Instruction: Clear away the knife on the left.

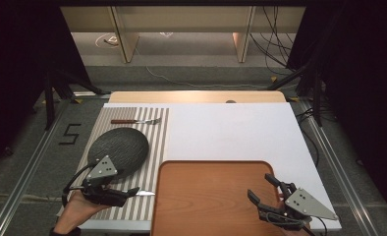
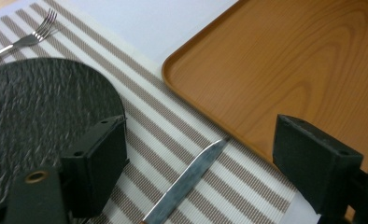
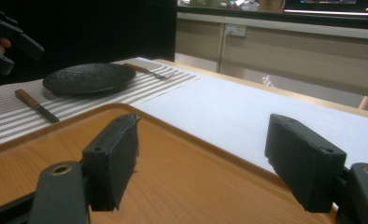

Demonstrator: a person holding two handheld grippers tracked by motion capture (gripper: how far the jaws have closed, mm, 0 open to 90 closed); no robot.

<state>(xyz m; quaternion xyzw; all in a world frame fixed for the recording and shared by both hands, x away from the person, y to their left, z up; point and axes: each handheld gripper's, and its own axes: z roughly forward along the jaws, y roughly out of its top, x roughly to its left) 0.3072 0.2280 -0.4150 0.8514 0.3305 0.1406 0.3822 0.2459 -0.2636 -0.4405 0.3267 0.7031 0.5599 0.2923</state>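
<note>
A dark round plate [image 1: 119,147] lies on a striped placemat [image 1: 157,137], with a wooden-handled fork [image 1: 135,121] beyond it. A knife [image 1: 145,193] lies flat on the mat near the table's front edge, its blade pointing at the wooden tray [image 1: 211,164]. My left gripper [image 1: 127,192] hovers open over the knife. In the left gripper view the blade [image 2: 191,179] lies on the mat between the spread jaws [image 2: 201,126], untouched. My right gripper [image 1: 262,188] is open above the tray's front right part, nothing between its jaws [image 3: 203,123]. The right gripper view has the knife [image 3: 35,105] beside the plate [image 3: 88,77].
A white cover [image 1: 231,132] spreads over the table behind and to the right of the tray. The tray [image 2: 289,60] holds nothing and its rim meets the placemat [image 2: 163,121]. Cables and cabinet legs stand on the floor beyond the table.
</note>
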